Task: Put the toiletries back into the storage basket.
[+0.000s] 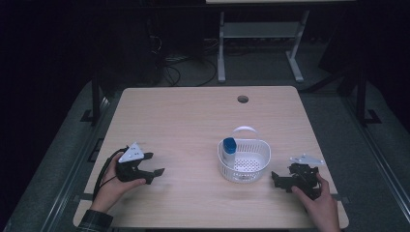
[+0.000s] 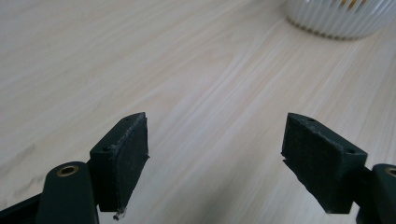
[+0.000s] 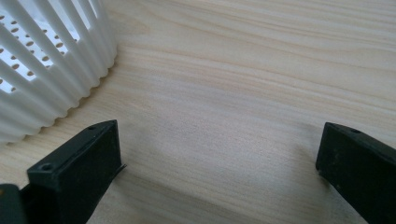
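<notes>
White basket sits right of center near tabletop front edge, blue-capped bottle upright inside. Left gripper and right gripper flank it, jaws apart, empty.

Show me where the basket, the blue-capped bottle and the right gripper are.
basket [image 1: 258, 162]: high view, on its right wall.
bottle [image 1: 229, 145]: high view, on its blue cap, inside the basket's left side.
right gripper [image 1: 275, 178]: high view, midway between its open jaws' tips.
</notes>
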`<state>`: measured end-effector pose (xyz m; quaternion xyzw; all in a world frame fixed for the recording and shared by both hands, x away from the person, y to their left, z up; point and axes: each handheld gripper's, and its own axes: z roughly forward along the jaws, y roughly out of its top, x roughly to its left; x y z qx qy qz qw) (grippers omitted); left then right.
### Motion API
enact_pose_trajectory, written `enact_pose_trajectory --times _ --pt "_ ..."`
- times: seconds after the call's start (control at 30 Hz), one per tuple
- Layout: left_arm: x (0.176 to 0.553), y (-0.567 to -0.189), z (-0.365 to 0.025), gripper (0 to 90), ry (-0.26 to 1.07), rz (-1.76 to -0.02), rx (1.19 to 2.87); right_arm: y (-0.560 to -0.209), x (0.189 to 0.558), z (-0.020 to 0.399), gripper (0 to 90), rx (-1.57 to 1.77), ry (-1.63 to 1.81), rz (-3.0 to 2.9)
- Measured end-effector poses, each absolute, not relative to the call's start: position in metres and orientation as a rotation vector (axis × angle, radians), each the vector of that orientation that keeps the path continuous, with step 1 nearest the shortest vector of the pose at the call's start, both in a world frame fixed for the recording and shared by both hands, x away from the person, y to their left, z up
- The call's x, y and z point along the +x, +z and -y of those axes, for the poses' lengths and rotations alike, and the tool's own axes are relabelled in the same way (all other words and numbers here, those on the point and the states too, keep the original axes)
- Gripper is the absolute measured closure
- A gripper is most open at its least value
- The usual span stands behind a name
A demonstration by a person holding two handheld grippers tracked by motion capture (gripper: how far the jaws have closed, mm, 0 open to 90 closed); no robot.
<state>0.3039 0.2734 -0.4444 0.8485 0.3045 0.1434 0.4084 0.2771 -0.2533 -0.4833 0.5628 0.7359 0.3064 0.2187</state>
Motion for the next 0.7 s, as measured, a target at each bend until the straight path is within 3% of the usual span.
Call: enact_pose_trajectory --times 0.4,0.7 --pt "0.300 -0.467 -0.294 22.0 0.361 -0.859 2.272 -0.483 0.277 0.253 0.0 1.557 0.849 -2.036" --pt "0.300 -0.470 -0.295 18.7 0.347 -0.851 2.248 -0.483 0.277 0.253 0.0 1.558 0.849 -2.036"
